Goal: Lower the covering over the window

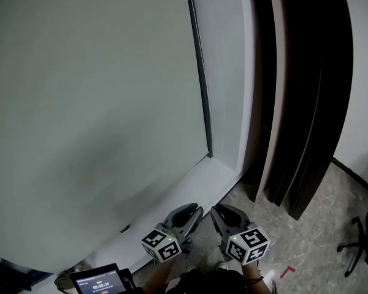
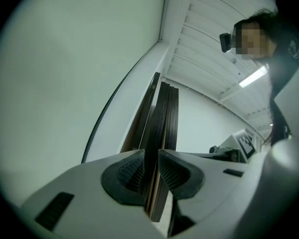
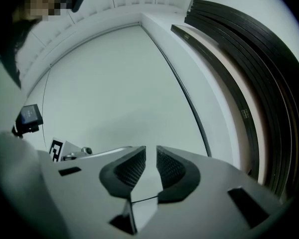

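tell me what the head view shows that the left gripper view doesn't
Only the head view: the floor, an office chair and a small screen. Only the left gripper view: the ceiling light, the person's head camera and the ribbed pads of the left gripper, apart, gripping nothing. Both: the pale window surface and the dark panels beside it.

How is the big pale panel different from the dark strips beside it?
The panel is pale grey-green; the strips are almost black. The panel is one wide smooth sheet; the strips are narrow and bunched together. The panel stops at the white sill; the strips hang down past it. Both stand upright along one wall.
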`<state>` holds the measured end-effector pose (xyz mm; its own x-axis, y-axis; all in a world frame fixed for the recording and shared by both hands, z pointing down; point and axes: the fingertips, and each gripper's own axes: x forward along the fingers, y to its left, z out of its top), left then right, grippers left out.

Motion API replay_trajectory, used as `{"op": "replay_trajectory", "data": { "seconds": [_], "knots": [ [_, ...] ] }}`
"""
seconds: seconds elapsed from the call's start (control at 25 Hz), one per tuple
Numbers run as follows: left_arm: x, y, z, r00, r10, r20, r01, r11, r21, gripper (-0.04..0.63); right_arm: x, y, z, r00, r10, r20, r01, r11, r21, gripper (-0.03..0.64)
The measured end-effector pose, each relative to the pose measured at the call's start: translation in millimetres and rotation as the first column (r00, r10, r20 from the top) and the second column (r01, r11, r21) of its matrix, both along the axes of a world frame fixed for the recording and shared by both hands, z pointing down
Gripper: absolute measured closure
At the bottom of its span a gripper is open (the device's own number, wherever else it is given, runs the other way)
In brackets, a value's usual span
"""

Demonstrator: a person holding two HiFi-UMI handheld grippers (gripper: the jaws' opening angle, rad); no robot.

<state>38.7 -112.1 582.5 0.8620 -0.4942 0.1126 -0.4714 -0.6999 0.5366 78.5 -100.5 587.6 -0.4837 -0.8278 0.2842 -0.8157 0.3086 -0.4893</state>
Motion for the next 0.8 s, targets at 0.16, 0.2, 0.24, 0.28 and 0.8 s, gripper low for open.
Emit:
{"op": "replay_trajectory", "data": {
  "seconds": [0.16,0.2,0.24,0.28,0.8],
  "knots": [
    [-14.8,11.9,-4.7,0.999,0.031,0.014,-0.031,0.999,0.02,0.511,-18.0,5.7,-1.6,1.0,0.018,0.009,-0.018,1.0,-0.003,0.551],
    [-21.4,13.6,-7.3,0.999,0.038,0.018,-0.039,0.999,0.021,0.511,-25.9,5.3,-2.8,1.0,0.021,0.011,-0.021,1.0,-0.007,0.552],
    [-27.2,15.2,-9.6,0.999,0.045,0.023,-0.046,0.999,0.022,0.511,-32.9,5.2,-3.3,1.0,0.024,0.013,-0.024,1.0,-0.011,0.552],
    [-31.5,16.6,-11.1,0.998,0.051,0.028,-0.052,0.998,0.024,0.511,-38.5,5.7,-2.9,1.0,0.027,0.016,-0.027,1.0,-0.016,0.554],
    [-61.6,31.1,5.7,0.995,0.092,0.034,-0.092,0.996,-0.003,0.511,-66.5,25.6,8.0,0.996,0.084,0.02,-0.083,0.996,-0.041,0.568]
  ]
}}
